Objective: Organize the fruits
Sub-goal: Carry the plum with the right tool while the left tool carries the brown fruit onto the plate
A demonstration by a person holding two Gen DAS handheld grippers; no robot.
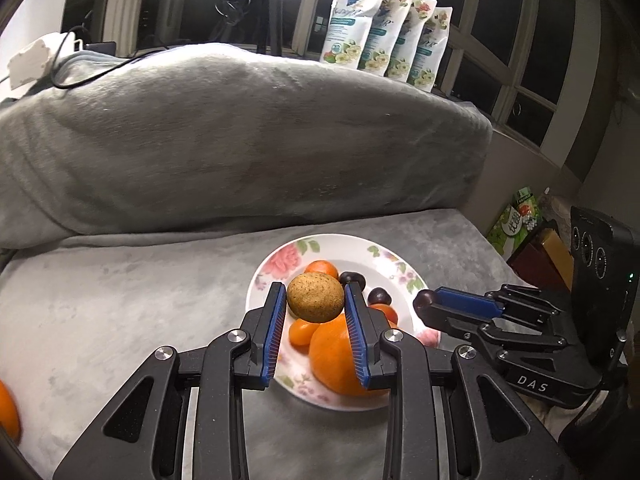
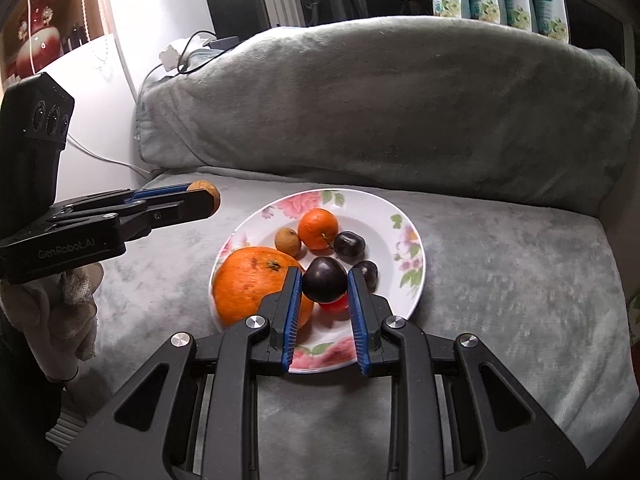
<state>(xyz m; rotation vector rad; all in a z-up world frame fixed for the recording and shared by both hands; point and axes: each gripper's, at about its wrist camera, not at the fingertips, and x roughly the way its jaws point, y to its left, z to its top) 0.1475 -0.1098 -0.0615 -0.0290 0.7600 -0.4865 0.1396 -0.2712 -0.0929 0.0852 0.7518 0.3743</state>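
A floral plate (image 2: 404, 248) on the grey sofa seat holds a large orange (image 2: 248, 284), a small tangerine (image 2: 318, 228), a brown longan (image 2: 287, 241), dark plums (image 2: 349, 245) and a red fruit (image 2: 336, 305). My left gripper (image 1: 316, 300) is shut on a brown longan (image 1: 315, 297) above the plate's (image 1: 360, 246) left side; it also shows in the right wrist view (image 2: 206, 196). My right gripper (image 2: 324, 284) is shut on a dark plum (image 2: 324, 280) above the plate's near side; it shows in the left wrist view (image 1: 426, 302).
A grey blanket-covered back cushion (image 1: 240, 140) rises behind the seat. Floral refill pouches (image 1: 384, 28) stand on the sill behind it. An orange fruit (image 1: 8, 412) lies at the left edge of the seat. Boxes (image 1: 520, 224) sit to the right.
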